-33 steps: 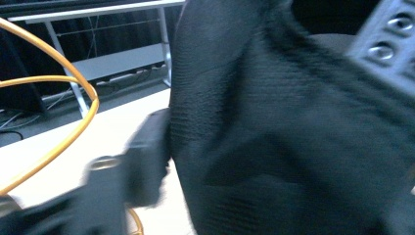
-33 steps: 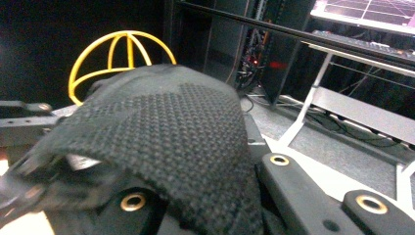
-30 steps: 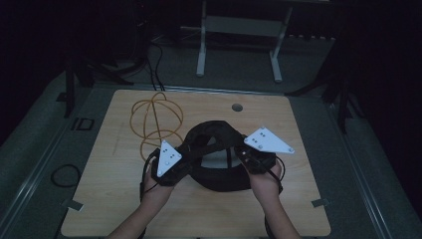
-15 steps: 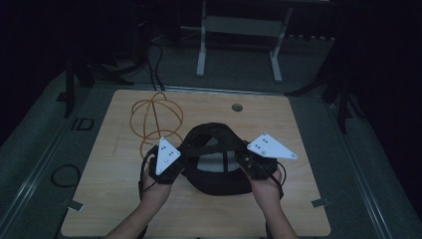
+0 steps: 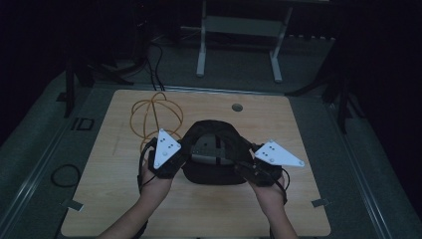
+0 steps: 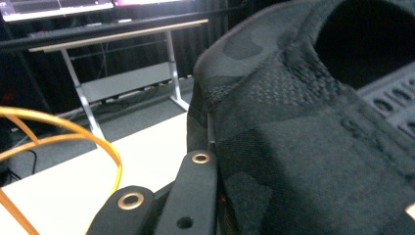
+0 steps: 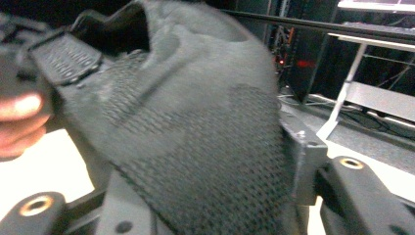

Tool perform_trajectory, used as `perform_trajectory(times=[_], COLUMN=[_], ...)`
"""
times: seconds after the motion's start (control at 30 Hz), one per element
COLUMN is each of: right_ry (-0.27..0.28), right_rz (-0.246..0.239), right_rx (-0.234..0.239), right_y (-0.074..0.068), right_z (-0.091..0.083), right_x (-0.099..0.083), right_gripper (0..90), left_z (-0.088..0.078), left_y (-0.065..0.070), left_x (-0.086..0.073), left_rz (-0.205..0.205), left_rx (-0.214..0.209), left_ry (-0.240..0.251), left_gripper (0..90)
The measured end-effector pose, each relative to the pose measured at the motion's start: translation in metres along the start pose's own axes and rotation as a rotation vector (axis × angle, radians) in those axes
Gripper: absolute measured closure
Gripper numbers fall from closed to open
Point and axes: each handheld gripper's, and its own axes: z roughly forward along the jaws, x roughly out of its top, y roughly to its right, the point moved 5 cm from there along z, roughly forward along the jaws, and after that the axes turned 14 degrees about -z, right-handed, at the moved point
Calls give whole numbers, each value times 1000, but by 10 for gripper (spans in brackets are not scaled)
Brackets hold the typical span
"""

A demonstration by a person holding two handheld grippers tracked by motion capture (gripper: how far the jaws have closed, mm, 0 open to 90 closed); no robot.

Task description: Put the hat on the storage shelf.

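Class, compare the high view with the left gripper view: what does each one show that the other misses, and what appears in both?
High view alone: the whole wooden table, both hands, and the right gripper at the dark fabric item's right side. Left gripper view alone: the fabric's knitted weave and camouflage-like patches close up. Both: the fabric item, the orange cable loop, the left gripper against the fabric, and the white-legged stand behind the table.

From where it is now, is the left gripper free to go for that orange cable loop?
Probably not yet: the left gripper looks clamped on the black shoe. The orange cable loop lies just beyond it on bare table, nothing between.
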Motion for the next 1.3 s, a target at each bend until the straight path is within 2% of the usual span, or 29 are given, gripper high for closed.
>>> perform_trajectory(times=[0.13, 0.23, 0.3, 0.4, 0.47, 0.53, 0.57, 0.6, 0.67, 0.7, 0.77, 0.8, 0.87, 0.9, 0.93, 1.0, 1.03, 1.07, 1.2, 1.3], right_ry=[-11, -25, -36, -57, -57, -65, -61, -56, -45, -34, -24, -18, -22, -23, -26, -16, -12, -11, 4, 18], right_rz=[-16, -15, -28, -50, -52, -72, -82, -88, -99, -103, -113, -123, -139, -144, -150, -149, -154, -158, -183, -198], right_rx=[38, 74, 80, 119, 149, 185, 201, 225, 254, 262, 248, 242, 219, 212, 213, 222, 223, 227, 276, 330], right_y=[-5, -8, -12, -17, -20, -25, -26, -27, -27, -26, -21, -18, -12, -10, -7, -4, -2, -2, -10, -21], right_z=[-4, -9, -12, -20, -27, -35, -40, -44, -54, -58, -65, -67, -70, -70, -71, -71, -71, -71, -65, -58], right_x=[-5, -10, -15, -24, -29, -33, -34, -35, -35, -35, -33, -32, -31, -30, -29, -25, -23, -21, -14, -9], right_gripper=[423, 342, 305, 258, 258, 259, 267, 282, 329, 333, 367, 376, 393, 399, 404, 415, 421, 425, 428, 417], left_z=[-1, 0, 0, -1, -3, -5, -6, -8, -9, -10, -12, -14, -16, -17, -18, -21, -21, -23, -27, -28], left_y=[1, 1, 1, 0, 0, -1, -2, -2, -4, -5, -7, -8, -12, -13, -15, -18, -20, -21, -21, -19], left_x=[4, 4, 3, 3, 3, 4, 5, 5, 5, 5, 4, 4, 3, 2, 2, 1, 1, 0, -4, -8], left_rz=[1, 3, 12, 10, 18, 14, 25, 37, 49, 47, 62, 61, 76, 77, 86, 80, 83, 85, 97, 88], left_rx=[1, 0, -2, -1, 2, -14, -14, -28, -27, -45, -54, -87, -97, -137, -148, -223, -232, -270, -388, -455], left_ry=[5, 3, -2, -3, 2, 11, 18, 27, 30, 32, 37, 46, 43, 47, 48, 38, 33, 19, 22, 13], left_gripper=[896, 896, 895, 896, 896, 895, 895, 895, 895, 895, 895, 894, 894, 894, 894, 894, 894, 894, 894, 894])
